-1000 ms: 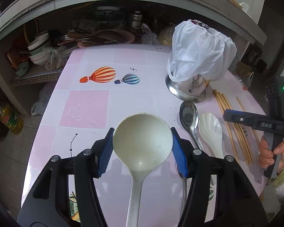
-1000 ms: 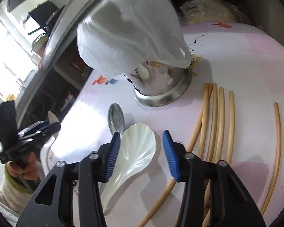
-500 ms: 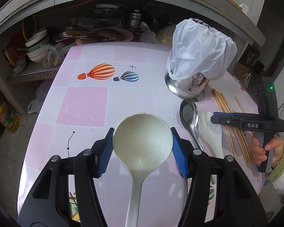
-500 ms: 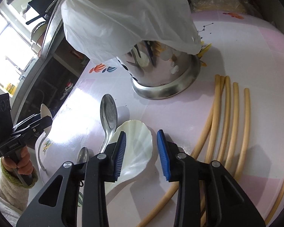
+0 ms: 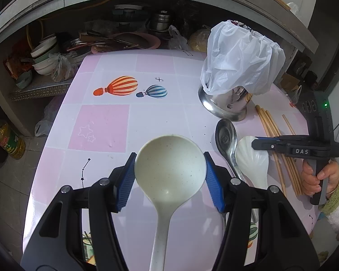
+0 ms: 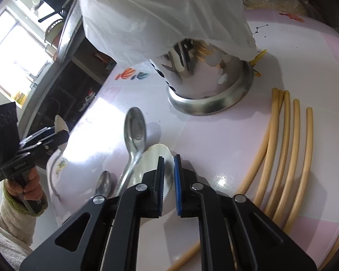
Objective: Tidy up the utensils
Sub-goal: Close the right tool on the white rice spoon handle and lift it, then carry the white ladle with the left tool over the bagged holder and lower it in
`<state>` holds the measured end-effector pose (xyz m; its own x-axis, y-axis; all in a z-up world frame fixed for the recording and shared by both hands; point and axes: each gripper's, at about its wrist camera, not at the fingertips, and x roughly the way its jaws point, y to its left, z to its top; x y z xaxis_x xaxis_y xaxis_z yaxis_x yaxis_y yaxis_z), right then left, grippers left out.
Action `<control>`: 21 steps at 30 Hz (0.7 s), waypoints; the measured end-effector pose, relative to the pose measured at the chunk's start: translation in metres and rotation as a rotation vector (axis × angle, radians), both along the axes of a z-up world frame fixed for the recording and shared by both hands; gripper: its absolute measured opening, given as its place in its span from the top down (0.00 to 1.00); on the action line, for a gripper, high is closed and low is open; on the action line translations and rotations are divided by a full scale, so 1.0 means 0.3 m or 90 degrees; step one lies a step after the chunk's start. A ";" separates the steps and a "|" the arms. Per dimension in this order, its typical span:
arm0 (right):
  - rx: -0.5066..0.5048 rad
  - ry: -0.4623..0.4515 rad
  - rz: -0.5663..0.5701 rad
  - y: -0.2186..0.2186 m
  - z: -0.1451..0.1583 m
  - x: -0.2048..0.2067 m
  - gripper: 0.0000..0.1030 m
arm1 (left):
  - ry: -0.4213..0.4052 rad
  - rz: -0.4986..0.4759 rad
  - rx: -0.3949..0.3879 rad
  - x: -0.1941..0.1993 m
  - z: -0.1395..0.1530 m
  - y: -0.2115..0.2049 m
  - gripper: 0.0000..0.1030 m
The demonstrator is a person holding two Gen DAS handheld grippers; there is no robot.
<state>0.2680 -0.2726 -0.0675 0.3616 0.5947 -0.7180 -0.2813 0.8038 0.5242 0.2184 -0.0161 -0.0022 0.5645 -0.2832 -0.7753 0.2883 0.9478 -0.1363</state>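
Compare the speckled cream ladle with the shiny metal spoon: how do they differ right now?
The speckled cream ladle is matte with a big round bowl; the shiny metal spoon is reflective with a smaller oval bowl. The ladle sits between the left gripper jaws; the spoon lies loose on the pink table. Both face bowl-up.

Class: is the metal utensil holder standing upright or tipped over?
Upright. The metal utensil holder stands on its flared base on the table, a plastic bag draped over its top.

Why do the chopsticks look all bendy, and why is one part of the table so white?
Right wrist view: the fisheye lens bends the straight chopsticks into curves, and window light glares white off the table. Left wrist view: the chopsticks look nearly straight and the light is even.
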 end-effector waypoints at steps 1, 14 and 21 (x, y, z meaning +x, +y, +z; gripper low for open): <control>0.006 -0.001 -0.003 -0.011 0.008 -0.007 0.95 | -0.001 0.000 0.001 -0.001 0.003 -0.002 0.47; -0.036 -0.107 -0.075 -0.049 0.205 -0.119 0.97 | -0.034 0.001 0.006 -0.039 0.076 -0.007 0.47; -0.077 -0.191 -0.104 -0.071 0.338 -0.197 0.97 | -0.057 0.003 0.011 -0.067 0.126 -0.010 0.47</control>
